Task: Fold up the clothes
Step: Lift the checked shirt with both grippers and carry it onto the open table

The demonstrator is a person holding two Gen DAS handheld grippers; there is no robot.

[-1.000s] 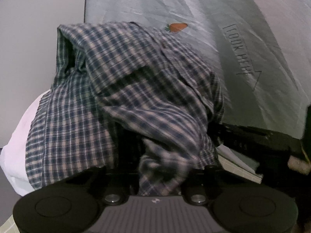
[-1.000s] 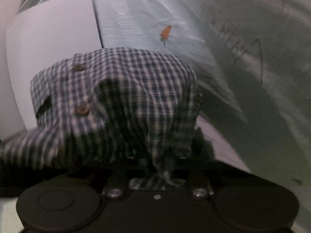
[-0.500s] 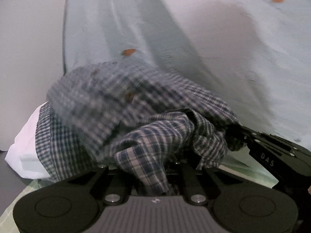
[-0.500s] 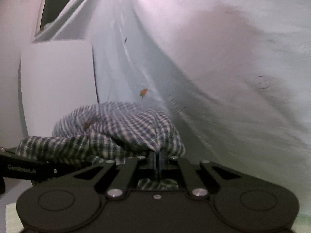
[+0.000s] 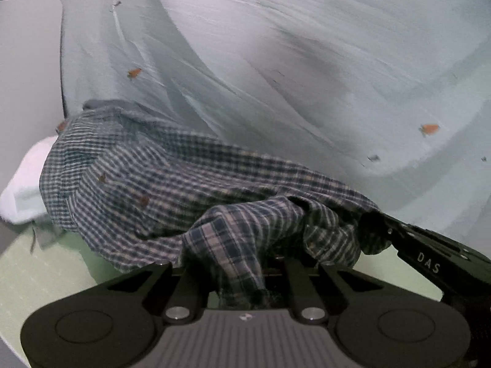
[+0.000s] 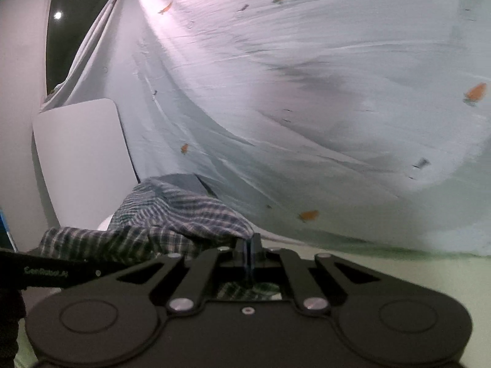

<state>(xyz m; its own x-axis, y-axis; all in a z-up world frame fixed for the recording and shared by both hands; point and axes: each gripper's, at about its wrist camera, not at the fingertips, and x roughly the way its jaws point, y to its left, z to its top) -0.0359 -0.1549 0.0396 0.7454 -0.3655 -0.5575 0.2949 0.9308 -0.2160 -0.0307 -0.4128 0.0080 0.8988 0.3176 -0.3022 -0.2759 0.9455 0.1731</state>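
The blue-and-white checked cotton shirt [image 5: 172, 190] lies low and spread out now, its far end resting against a white cushion [image 5: 23, 184] and its near edge gathered up at both sets of tongs; a second ago it rose as a tall hump filling both wrist views, and half a second ago it was a blurred mound coming down. The left tongs [image 5: 242, 276] are pressed together on a bunched fold of the checked shirt, cloth hanging down between their fingers. The right tongs [image 6: 247, 245] are pinched tight on a thin edge of the checked shirt, just to the right of the mound. Behind the checked shirt, the pale blue sheet with small orange carrot prints [image 5: 307, 61] now fills most of both views where before the cloth hid it. The light green surface [image 5: 46, 270] shows under the near edge of the checked shirt. Judged from this, the garment has been swung forward and laid down, so a fold seems to be landing; whether the layers lie square underneath cannot be told, since the near part is rumpled.
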